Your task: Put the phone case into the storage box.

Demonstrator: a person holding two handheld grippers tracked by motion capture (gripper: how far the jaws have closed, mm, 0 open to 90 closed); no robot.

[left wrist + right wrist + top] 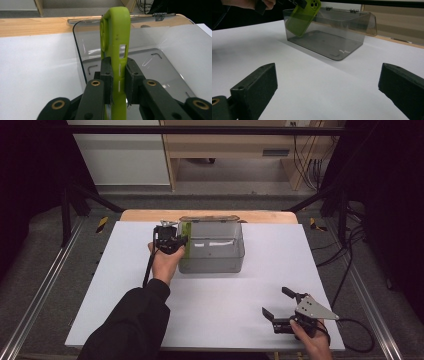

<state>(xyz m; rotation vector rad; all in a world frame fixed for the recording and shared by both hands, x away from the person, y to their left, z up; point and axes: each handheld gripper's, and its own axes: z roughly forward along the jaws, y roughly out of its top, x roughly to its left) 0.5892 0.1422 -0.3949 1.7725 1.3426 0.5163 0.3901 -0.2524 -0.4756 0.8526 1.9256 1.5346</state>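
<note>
My table's got a white top [210, 310] on a wooden board [150, 215] peeking out at the far edge. Grey floor [50, 250] all round, metal rails [40, 290] on both sides, black frame bars [210, 129] overhead. Light wooden shelving [235, 145] at the back, cables [305, 165] dangling beside it. Corners are pretty dark.

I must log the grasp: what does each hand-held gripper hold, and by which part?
The left hand-held gripper pinches the green phone case across its long side edges. The right hand-held gripper holds nothing.
</note>
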